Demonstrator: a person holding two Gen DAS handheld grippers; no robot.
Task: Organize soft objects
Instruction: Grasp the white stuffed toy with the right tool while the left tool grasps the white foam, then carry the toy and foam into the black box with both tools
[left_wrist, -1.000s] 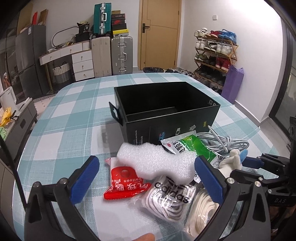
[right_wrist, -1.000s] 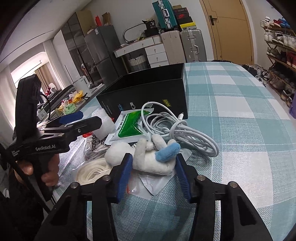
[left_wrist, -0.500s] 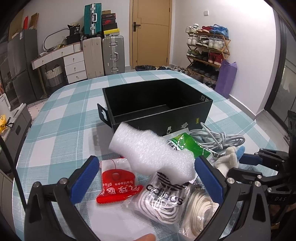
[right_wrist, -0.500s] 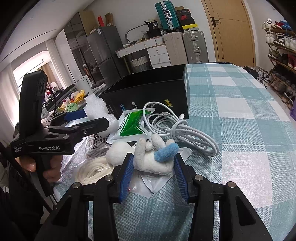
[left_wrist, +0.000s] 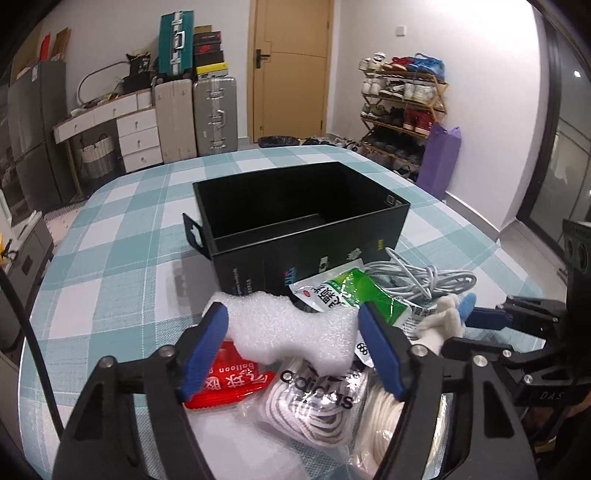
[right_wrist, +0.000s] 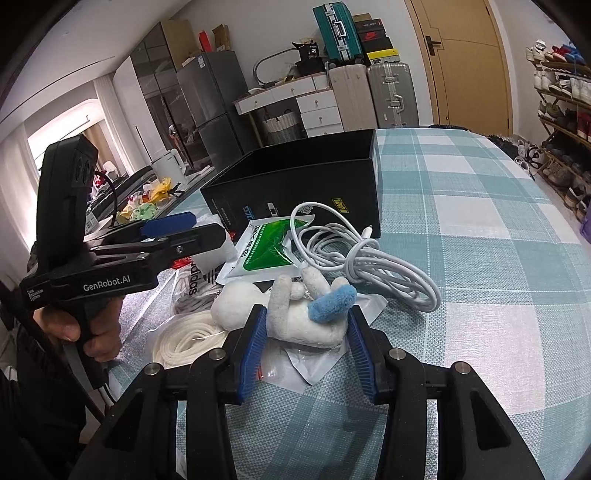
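Observation:
My left gripper (left_wrist: 293, 349) is shut on a white foam piece (left_wrist: 291, 330) and holds it above the pile, just in front of the open black box (left_wrist: 295, 225). My right gripper (right_wrist: 304, 349) has its blue pads against both sides of a white plush toy with a blue limb (right_wrist: 306, 314); the toy rests on the pile. The toy (left_wrist: 445, 317) and the right gripper (left_wrist: 491, 321) also show at the right of the left wrist view. The left gripper shows in the right wrist view (right_wrist: 173, 229).
The pile holds a green-and-white packet (left_wrist: 347, 291), a coiled white cable (right_wrist: 365, 258), a bagged Adidas lace bundle (left_wrist: 321, 402), a red balloon-glue card (left_wrist: 229, 382) and a white rope coil (right_wrist: 184, 341). The checked tablecloth (right_wrist: 480, 206) extends to the right.
My left gripper has closed onto the foam piece and lifted it toward the black box. My right gripper has stayed at the plush toy, narrowing slightly.

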